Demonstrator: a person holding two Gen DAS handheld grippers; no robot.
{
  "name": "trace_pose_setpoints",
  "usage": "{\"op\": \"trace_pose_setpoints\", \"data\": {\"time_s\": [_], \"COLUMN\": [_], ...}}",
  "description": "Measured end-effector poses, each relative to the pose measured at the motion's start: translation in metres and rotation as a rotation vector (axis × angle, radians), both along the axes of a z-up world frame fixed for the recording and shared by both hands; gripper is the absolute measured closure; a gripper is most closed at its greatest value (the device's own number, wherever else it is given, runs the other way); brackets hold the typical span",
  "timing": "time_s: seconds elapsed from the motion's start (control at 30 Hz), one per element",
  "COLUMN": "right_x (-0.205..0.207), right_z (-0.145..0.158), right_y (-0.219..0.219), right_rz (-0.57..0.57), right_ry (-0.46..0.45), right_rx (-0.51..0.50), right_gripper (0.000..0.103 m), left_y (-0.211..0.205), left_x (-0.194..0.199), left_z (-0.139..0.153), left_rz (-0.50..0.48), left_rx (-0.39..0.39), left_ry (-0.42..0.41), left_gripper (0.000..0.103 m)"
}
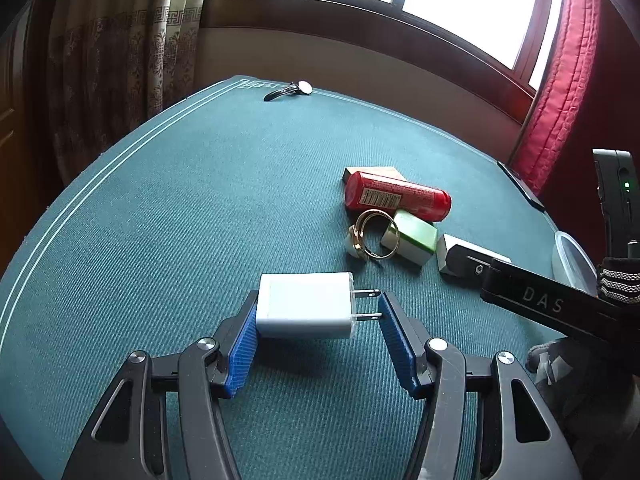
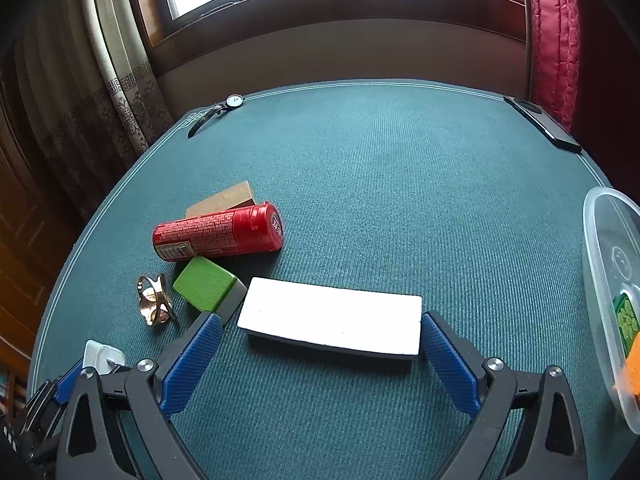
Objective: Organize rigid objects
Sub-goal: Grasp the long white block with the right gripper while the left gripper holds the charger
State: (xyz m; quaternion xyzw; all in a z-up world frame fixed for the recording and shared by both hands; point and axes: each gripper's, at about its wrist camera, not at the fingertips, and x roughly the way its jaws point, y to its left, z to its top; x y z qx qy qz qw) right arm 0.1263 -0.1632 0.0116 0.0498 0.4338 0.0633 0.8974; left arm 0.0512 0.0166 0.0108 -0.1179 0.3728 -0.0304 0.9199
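My left gripper point(image 1: 318, 305) is shut on a white charger plug point(image 1: 304, 312): one blue pad presses its body, the other its prongs. The plug also shows at the lower left of the right wrist view, as the charger point(image 2: 102, 354). My right gripper point(image 2: 321, 319) stands open around a white-topped block with a dark base point(image 2: 332, 314) that lies on the green cloth; there is a small gap at its left end. In the left wrist view that block point(image 1: 468, 258) sits at the right, with one right finger point(image 1: 540, 300) over it.
A red can point(image 2: 218, 236) lies against a brown box point(image 2: 224, 200), with a green block point(image 2: 204, 284) and gold rings point(image 2: 154, 300) beside them. A watch point(image 2: 224, 108) is at the far left corner and a phone point(image 2: 542, 124) at the far right. A clear tub point(image 2: 592, 216) stands at the right.
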Motion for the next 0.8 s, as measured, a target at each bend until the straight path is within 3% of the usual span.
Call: {"op": "trace_pose_setpoints", "data": {"time_s": [0.47,0.8], "right_x": [0.008,-0.002], "right_z": [-0.003,-0.004], "right_y": [0.010,0.006], "right_rz": [-0.023,-0.011], "right_ry": [-0.003,-0.011], "right_rx": [-0.071,-0.058], "right_gripper": [0.006,0.007], "left_y": [0.001,0.001], "left_x": [0.002,0.002], "left_z": [-0.002,-0.002], "left_rz": [-0.007,-0.007], "left_rx": [-0.009,-0.009], "left_ry": [0.008,0.008], "left_gripper": [0.044,0.044]}}
